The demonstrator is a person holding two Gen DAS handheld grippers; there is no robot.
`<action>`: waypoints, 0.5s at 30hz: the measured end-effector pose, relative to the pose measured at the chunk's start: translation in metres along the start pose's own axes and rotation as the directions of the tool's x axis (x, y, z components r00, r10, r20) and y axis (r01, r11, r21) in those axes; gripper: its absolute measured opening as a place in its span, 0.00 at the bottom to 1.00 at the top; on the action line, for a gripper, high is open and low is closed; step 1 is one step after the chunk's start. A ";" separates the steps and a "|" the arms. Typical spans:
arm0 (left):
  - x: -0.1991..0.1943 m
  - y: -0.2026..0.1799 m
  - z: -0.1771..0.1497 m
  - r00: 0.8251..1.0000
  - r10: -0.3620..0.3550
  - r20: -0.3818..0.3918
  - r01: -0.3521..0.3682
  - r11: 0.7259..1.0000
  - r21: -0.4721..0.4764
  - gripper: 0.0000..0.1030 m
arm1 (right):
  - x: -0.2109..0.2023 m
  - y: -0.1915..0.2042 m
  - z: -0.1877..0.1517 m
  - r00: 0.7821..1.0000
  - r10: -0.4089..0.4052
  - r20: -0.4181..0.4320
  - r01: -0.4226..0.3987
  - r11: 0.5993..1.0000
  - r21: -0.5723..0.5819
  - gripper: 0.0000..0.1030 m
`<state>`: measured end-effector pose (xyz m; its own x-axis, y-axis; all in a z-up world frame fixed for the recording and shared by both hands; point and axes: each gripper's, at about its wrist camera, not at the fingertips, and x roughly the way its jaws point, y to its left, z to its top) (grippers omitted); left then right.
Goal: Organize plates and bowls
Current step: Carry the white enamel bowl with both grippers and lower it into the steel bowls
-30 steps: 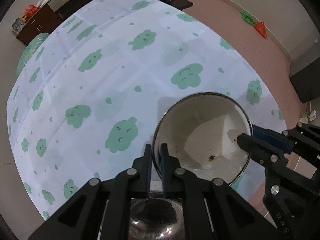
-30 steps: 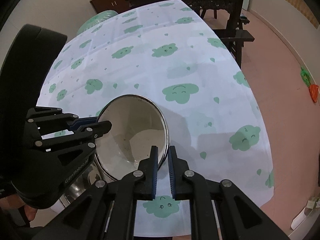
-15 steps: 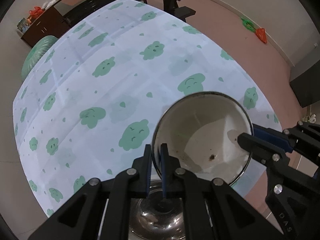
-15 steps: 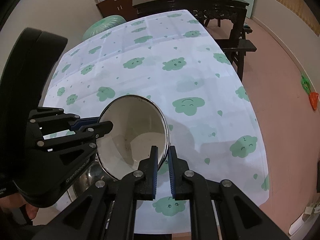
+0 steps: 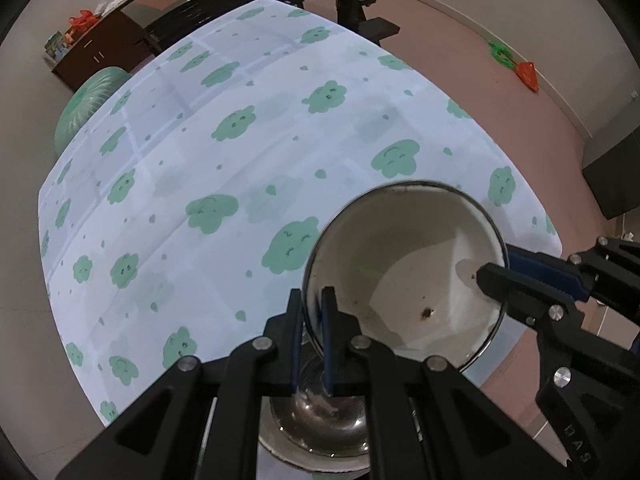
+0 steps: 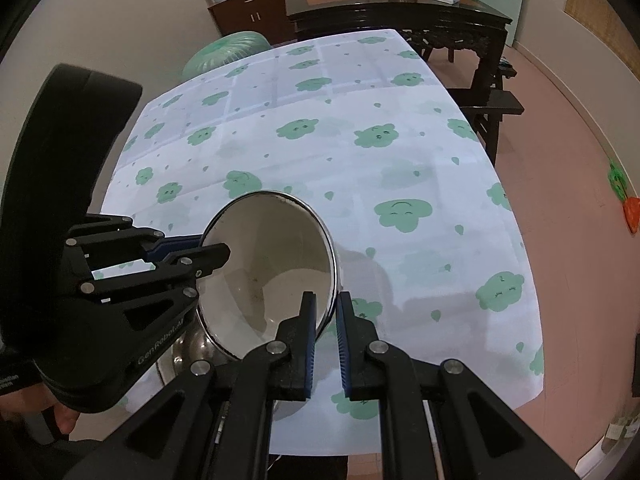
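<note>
Round cream enamel bowl [image 5: 404, 272], dark rim between both grippers' blue pads

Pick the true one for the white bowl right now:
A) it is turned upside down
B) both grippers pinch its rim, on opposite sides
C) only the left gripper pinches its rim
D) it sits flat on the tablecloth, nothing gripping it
B: the left gripper and the right gripper each clamp the rim of the white bowl on opposite sides, holding it open side up, clear of the tablecloth.
</note>
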<state>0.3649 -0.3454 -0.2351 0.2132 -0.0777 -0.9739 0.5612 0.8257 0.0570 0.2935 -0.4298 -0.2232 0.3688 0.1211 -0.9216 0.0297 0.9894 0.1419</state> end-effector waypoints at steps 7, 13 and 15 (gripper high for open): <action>-0.007 0.012 -0.020 1.000 0.006 -0.005 -0.006 1.000 -0.017 0.05 | -0.002 0.019 -0.006 1.000 0.012 -0.006 -0.012 0.999 -0.030 0.11; -0.006 0.020 -0.040 1.000 0.006 -0.022 -0.007 1.000 -0.025 0.05 | -0.001 0.035 -0.019 0.999 0.039 -0.027 -0.040 0.998 -0.045 0.11; -0.004 0.021 -0.047 0.999 0.007 -0.031 -0.008 1.000 -0.024 0.05 | 0.002 0.040 -0.024 0.998 0.042 -0.039 -0.044 0.998 -0.049 0.11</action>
<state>0.3381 -0.3011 -0.2402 0.1924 -0.0545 -0.9798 0.5402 0.8394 0.0594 0.2730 -0.3881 -0.2281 0.3335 0.1654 -0.9281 -0.0316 0.9859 0.1643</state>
